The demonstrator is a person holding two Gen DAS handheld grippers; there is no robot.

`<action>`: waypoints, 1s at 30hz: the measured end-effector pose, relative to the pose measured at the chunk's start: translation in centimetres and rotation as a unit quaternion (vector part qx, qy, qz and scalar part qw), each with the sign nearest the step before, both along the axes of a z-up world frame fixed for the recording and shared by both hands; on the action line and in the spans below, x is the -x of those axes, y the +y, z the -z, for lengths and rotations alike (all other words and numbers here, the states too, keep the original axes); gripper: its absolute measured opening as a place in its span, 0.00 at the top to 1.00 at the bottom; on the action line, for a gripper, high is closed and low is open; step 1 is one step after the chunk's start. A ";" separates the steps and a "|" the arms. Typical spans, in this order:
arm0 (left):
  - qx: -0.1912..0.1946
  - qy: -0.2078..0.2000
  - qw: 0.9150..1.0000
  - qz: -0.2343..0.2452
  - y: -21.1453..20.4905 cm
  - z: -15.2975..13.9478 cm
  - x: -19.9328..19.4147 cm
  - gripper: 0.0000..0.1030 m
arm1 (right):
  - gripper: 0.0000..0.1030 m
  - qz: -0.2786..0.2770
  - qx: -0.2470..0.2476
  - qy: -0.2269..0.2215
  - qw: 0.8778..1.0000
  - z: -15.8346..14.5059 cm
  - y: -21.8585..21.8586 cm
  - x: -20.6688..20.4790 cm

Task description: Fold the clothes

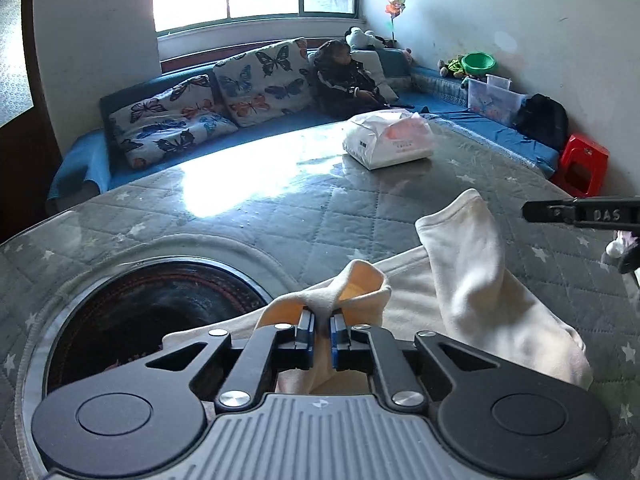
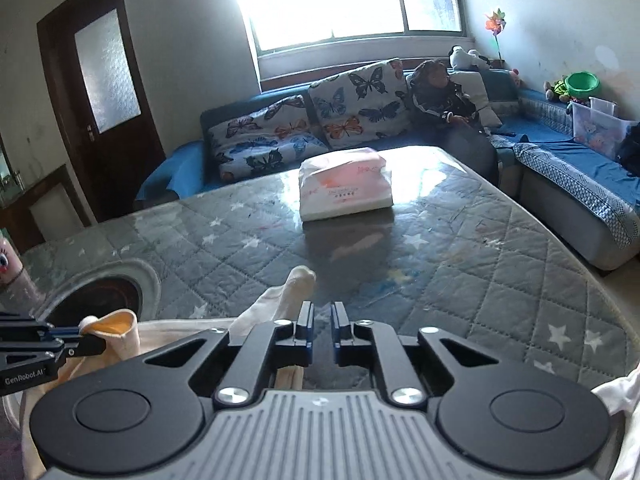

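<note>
Right in front of my left camera, my left gripper (image 1: 322, 320) is pinched tight on a bunched-up bit of the cream cloth (image 1: 460, 292). The blue pads (image 1: 306, 328) squeeze the fold between them, and the cloth puffs up just past the tips, showing a yellow inside. From there the cloth spreads to the right across the table (image 1: 280, 208), with one long sleeve lying out toward the far side.

My right gripper (image 2: 322, 320) has its jaws a little apart. I see nothing between them, only the table top below. The cloth lies just to the left of its tips, and one part runs under the left finger. From this side I can see my left gripper poking in at the left edge, holding its bit of cloth.

Farther out on the table sits a white packet (image 1: 390, 140). Behind it is a blue sofa (image 1: 92, 160) with butterfly pillows (image 1: 264, 80), and a person (image 1: 344, 76) sits there.
</note>
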State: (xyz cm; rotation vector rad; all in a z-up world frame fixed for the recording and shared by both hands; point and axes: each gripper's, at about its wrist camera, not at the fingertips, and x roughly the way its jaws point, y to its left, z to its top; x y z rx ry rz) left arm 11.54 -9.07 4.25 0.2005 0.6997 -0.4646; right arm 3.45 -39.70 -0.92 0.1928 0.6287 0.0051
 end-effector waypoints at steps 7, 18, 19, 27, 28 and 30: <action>0.014 -0.016 0.999 -0.044 1.7 -0.8 0.0 0.94 | 0.68 -0.016 0.001 0.015 1.000 1.7 1.6 -2.3; 0.049 -0.042 0.980 -0.187 10.1 -3.4 2.5 0.95 | 0.96 -0.009 0.014 -0.024 1.000 0.5 1.5 -0.6; 0.050 -0.043 0.978 -0.200 10.9 -3.6 3.0 0.95 | 0.96 -0.005 0.018 -0.033 0.999 -0.1 1.3 0.0; 0.041 -0.051 0.954 -0.293 17.0 -4.2 7.9 0.95 | 0.96 0.045 0.025 -0.074 0.996 -2.8 -2.4 6.0; 0.039 -0.050 0.951 -0.303 17.7 -4.1 8.6 0.95 | 0.96 0.053 0.025 -0.076 0.995 -2.9 -2.9 6.8; 0.036 -0.047 0.946 -0.320 18.9 -4.0 10.0 0.95 | 0.96 0.072 0.026 -0.076 0.994 -2.9 -4.1 8.4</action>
